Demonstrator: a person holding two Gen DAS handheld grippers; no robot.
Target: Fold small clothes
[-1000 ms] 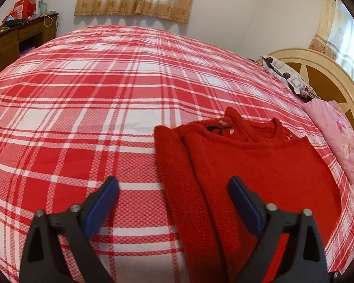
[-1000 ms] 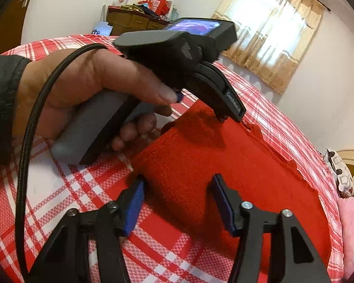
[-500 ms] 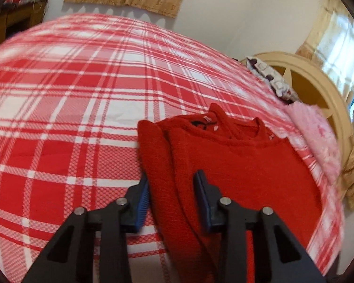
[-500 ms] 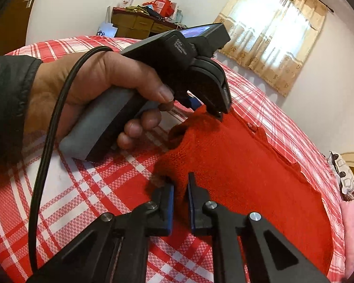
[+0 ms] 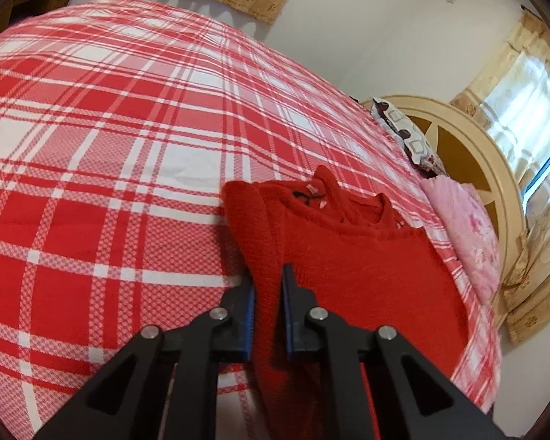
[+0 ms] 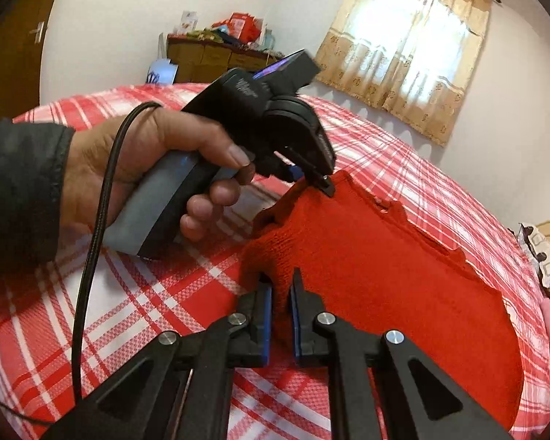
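Both tools pinch the red sweater [image 5: 352, 267] lying on the plaid bed [image 5: 102, 154] – left tool [image 5: 267, 304] on its folded edge (sleeve side), right tool [image 6: 279, 304] on a corner.

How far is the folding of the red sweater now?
Done: one side of the red sweater is already folded in over the body. In hand: the left gripper and right gripper are both shut on its near edge on the plaid bed. Left: the lengthwise fold toward the collar.
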